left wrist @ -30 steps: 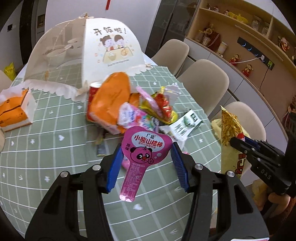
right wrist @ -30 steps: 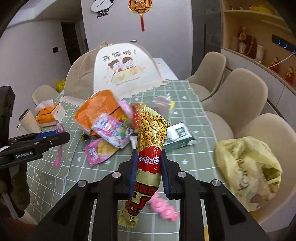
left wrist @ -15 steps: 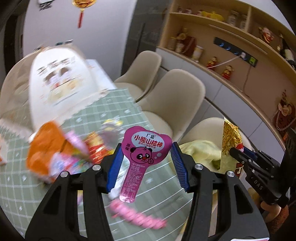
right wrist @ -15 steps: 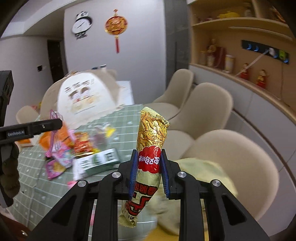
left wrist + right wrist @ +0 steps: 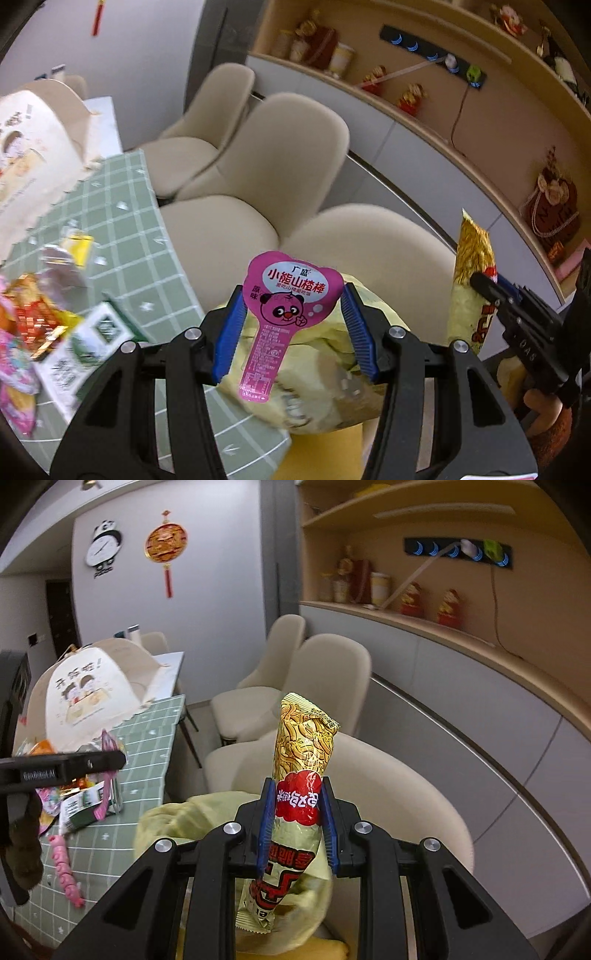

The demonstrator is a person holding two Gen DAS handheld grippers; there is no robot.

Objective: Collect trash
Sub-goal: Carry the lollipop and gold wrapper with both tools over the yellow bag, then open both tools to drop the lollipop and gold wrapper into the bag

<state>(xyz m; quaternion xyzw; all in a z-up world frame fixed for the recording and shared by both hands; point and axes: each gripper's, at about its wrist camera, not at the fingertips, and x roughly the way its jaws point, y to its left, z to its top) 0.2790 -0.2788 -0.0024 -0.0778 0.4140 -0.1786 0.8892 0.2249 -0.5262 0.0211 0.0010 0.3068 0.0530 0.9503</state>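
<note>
My left gripper (image 5: 291, 317) is shut on a pink bear-face wrapper (image 5: 284, 302) and holds it upright over a yellow plastic bag (image 5: 325, 391) that lies on a beige chair beside the table. My right gripper (image 5: 297, 819) is shut on a gold and red snack packet (image 5: 301, 771), upright above the same yellow bag (image 5: 177, 819). The right gripper with its packet (image 5: 472, 295) shows at the right of the left wrist view. The left gripper (image 5: 110, 760) shows at the left of the right wrist view.
A pile of wrappers (image 5: 37, 325) and a green-white carton (image 5: 99, 328) lie on the green checked table (image 5: 122, 221). A pink wrapper strip (image 5: 66, 867) lies near the table edge. A mesh food cover (image 5: 92, 686) stands behind. Beige chairs (image 5: 288, 155) line the table, cabinets (image 5: 480, 720) beyond.
Both grippers have swung right, away from the wrapper pile, with their wrappers still held. They now stand over the yellow bag on the chair.
</note>
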